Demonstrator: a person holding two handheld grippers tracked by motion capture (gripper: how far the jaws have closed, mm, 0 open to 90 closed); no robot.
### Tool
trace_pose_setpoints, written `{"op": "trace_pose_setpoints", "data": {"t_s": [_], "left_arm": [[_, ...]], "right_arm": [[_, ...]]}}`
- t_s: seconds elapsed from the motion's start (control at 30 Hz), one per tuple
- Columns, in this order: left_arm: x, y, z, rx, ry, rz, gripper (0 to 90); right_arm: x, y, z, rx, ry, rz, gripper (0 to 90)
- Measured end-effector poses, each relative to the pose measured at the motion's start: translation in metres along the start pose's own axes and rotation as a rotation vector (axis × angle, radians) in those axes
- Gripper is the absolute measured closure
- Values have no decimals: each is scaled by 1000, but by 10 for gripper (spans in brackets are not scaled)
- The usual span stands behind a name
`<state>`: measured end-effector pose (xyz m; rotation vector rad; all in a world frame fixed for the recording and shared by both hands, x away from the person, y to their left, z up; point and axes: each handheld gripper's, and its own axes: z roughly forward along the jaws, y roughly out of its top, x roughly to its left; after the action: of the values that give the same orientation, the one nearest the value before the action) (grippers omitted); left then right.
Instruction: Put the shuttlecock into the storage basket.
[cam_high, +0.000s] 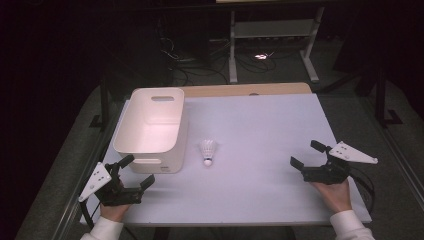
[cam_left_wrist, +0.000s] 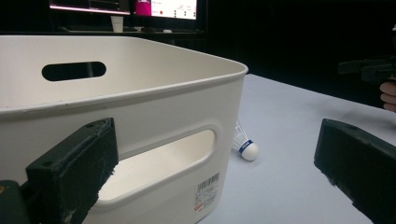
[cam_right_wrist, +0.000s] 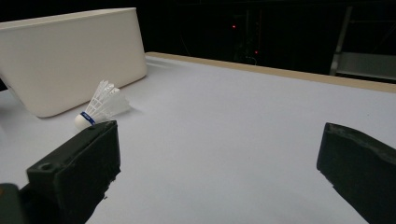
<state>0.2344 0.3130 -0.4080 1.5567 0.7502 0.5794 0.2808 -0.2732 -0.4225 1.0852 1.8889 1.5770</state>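
1. Looking at the small white feathered shuttlecock with the blue band round its cork (cam_high: 208, 151), we've got it lying on its side on the pale white tabletop (cam_high: 260, 125), just beside the right wall of the cream plastic storage bin with cut-out handles (cam_high: 150, 125), not touching it as far as we can tell.
2. From the right gripper view the shuttlecock (cam_right_wrist: 99, 108) has its cork end pointing toward us and its feathers toward the bin (cam_right_wrist: 70, 60).
3. That bin looks empty inside, so nothing's been dropped in.
4. Our left gripper (cam_high: 131, 172) sits near the bin's front corner with its jaws spread wide and nothing between them; in the left gripper view we see the bin's handle slot and barcode sticker (cam_left_wrist: 208, 184) right ahead, with the shuttlecock (cam_left_wrist: 244, 144) off past the corner.
5. Our right gripper (cam_high: 306, 155) is well apart, over by the table's right edge, jaws wide apart too, holding nothing.
6. Progress-wise we'd say we're at the very start: the likely job is shuttlecock into bin, and the reach, grab and drop are all left to do.
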Motion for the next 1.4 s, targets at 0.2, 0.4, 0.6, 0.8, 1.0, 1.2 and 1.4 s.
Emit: {"op": "trace_pose_setpoints", "data": {"t_s": [0.2,0.4,0.6,0.8,1.0,1.2,1.4], "left_arm": [[1,0,-2,2,6,4,0],[2,0,0,5,1,3,0],[4,1,-3,-10,10,-8,0],[4,1,-3,-12,12,-6,0],[3,1,-3,-5,13,5,0],[3,1,-3,-8,14,-2,0],[3,1,-3,-11,11,-2,0]], "right_arm": [[-2,1,0,0,2,2,0],[-3,3,-2,11,-2,29,0],[-10,12,-12,-8,-15,69,0],[-10,17,-12,14,-19,60,0],[-4,27,-7,44,15,22,0],[1,31,-1,88,35,-6,0],[7,38,6,124,59,-26,0]]}}
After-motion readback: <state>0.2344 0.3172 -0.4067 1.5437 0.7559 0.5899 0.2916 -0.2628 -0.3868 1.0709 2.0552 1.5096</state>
